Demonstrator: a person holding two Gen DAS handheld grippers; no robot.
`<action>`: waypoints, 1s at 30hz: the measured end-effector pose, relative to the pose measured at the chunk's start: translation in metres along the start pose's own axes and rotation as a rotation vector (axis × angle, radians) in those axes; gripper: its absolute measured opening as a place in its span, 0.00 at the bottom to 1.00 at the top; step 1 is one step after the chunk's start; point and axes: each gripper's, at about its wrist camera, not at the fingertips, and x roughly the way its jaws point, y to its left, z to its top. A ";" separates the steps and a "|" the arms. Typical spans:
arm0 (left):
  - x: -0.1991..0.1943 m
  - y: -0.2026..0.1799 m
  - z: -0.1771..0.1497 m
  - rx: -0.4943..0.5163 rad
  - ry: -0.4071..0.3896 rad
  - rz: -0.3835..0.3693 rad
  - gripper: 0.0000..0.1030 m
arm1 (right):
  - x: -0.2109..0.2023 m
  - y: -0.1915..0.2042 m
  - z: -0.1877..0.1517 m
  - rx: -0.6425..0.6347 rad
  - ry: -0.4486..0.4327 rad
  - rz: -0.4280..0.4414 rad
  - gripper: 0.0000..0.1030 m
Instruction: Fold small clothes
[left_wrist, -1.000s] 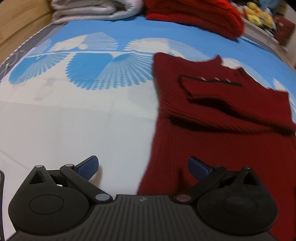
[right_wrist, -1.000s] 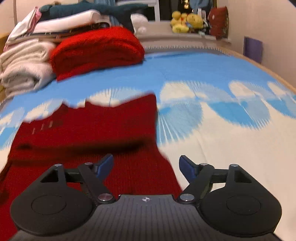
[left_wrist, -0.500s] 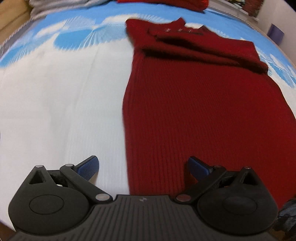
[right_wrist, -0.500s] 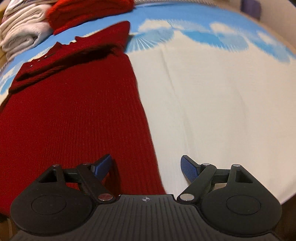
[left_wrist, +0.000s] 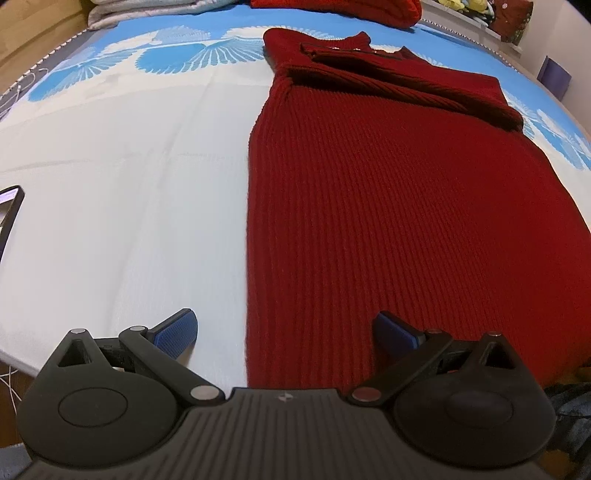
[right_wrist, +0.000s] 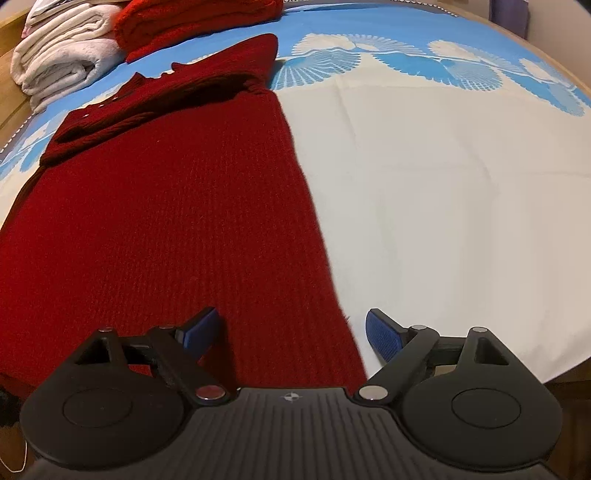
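I see the dark red knit sweater (left_wrist: 388, 206) flat on the blue-and-white bedsheet (left_wrist: 122, 192), sharper and steadier than half a second ago. My left gripper (left_wrist: 286, 332) and right gripper (right_wrist: 291, 332) stay spread wide over its near corners, holding nothing. Folded towels (right_wrist: 62, 62) sit beyond.

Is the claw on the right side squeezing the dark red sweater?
No, the right gripper has its blue-padded fingers spread wide apart over the near corner of the dark red ribbed knit sweater, gripping nothing.
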 end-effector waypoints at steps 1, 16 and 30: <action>-0.002 -0.001 -0.003 -0.002 -0.003 0.001 1.00 | -0.001 0.001 -0.002 0.002 -0.005 -0.001 0.86; -0.003 -0.006 -0.008 0.012 -0.017 0.007 1.00 | 0.001 0.012 -0.004 0.010 -0.015 -0.018 0.89; -0.001 -0.009 -0.009 0.018 -0.017 0.006 1.00 | 0.004 0.018 -0.003 0.008 -0.003 -0.039 0.92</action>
